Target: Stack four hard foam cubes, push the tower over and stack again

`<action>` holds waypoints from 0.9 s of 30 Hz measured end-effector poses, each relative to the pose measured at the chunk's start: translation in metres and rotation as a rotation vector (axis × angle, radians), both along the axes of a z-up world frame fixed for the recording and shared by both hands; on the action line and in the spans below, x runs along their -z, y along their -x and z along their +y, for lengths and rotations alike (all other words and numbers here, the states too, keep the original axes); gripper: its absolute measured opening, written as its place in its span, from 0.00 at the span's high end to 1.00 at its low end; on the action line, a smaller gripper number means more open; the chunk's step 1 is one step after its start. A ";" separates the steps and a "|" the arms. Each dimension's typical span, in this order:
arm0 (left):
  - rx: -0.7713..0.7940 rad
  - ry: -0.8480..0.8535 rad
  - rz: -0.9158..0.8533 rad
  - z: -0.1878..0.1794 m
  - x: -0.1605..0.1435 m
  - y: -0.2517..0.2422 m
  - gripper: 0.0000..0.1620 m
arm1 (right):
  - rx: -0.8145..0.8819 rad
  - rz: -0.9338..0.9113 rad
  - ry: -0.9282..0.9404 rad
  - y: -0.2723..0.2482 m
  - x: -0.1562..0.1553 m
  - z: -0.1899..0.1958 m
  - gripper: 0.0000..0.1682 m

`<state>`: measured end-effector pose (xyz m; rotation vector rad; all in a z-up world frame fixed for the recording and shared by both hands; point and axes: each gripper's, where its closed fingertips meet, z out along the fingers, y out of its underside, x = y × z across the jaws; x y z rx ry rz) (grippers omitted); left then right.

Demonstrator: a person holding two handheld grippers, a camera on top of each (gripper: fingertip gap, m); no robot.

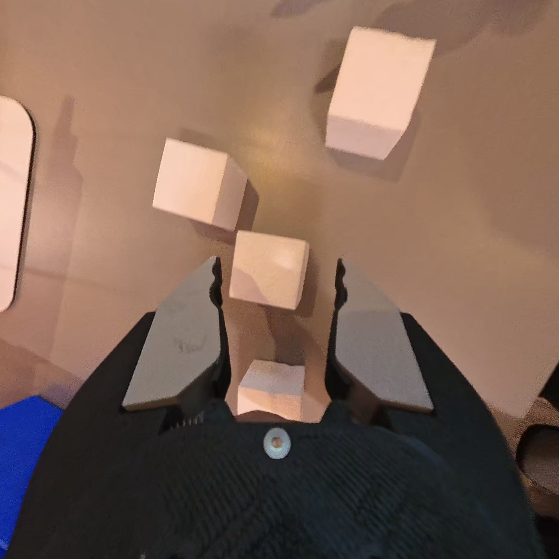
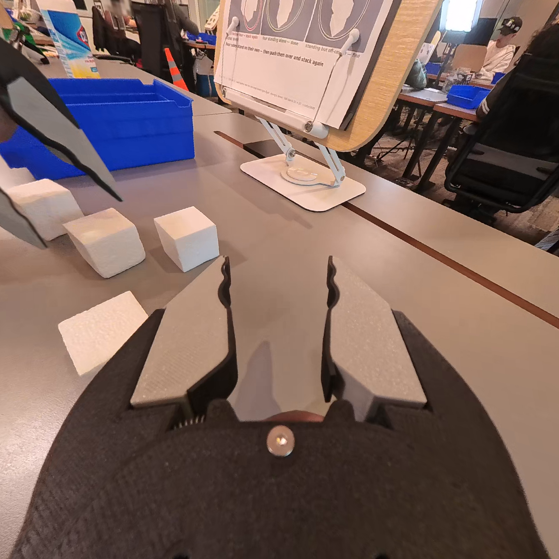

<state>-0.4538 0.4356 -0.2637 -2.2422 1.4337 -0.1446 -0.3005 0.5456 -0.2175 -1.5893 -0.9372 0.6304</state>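
Left tool hangs jaws apart over one foam cube; right tool also spread, empty. All four cubes lie loose and unstacked mid-table — none touching. Risk: an off-centre closing pinch could skid the light cube — or tilt it.

— What surrounds the work area?
— A long grey table with a dark seam, a blue bin, a wooden document stand.
— And behind it?
— Black office chair, orange cone, more desks, a bright window.
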 end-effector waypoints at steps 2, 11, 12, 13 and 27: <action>-0.025 0.010 0.009 0.004 0.008 0.012 0.54 | 0.000 -0.001 0.003 0.000 0.001 0.000 0.63; 0.009 0.097 -0.027 0.000 0.035 0.011 0.65 | 0.008 -0.008 0.012 -0.001 0.005 0.002 0.64; 0.017 0.095 -0.038 -0.001 0.031 0.008 0.65 | 0.008 -0.010 0.013 -0.001 0.006 0.002 0.64; 0.024 0.086 -0.055 -0.001 0.026 0.005 0.65 | 0.008 -0.012 0.013 -0.001 0.006 0.002 0.64; 0.163 -0.012 -0.148 -0.001 -0.039 -0.092 0.65 | 0.020 -0.010 0.003 -0.005 0.001 0.003 0.64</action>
